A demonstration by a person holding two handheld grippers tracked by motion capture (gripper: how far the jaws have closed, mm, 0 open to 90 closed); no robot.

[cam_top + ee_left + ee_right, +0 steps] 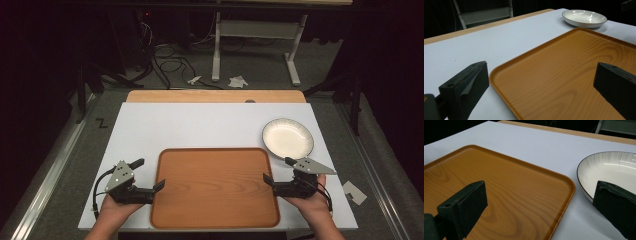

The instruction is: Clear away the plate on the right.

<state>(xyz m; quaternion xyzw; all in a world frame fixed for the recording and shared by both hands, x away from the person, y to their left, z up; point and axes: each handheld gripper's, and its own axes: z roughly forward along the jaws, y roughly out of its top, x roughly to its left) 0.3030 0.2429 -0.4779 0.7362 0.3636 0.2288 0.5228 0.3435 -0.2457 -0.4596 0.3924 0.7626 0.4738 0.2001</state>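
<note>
A wood-grain tray (215,187) lies empty on the near middle of the white table top (200,125). To its far right sits a white plate (288,138) with a dark rim, also empty. My left gripper (149,175) hovers at the tray's left edge, jaws wide open and astride the rim (506,62). My right gripper (278,170) is at the tray's right edge just short of the plate, open too, one jaw over the tray (511,190) and the other in front of the plate (614,170). Neither holds anything.
The white top rests on a wooden table (215,95) whose far edge shows beyond it. Behind stand a table frame's white legs (216,50), cables (170,62) and paper scraps (238,81) on the floor. A paper piece (354,192) lies right of the table.
</note>
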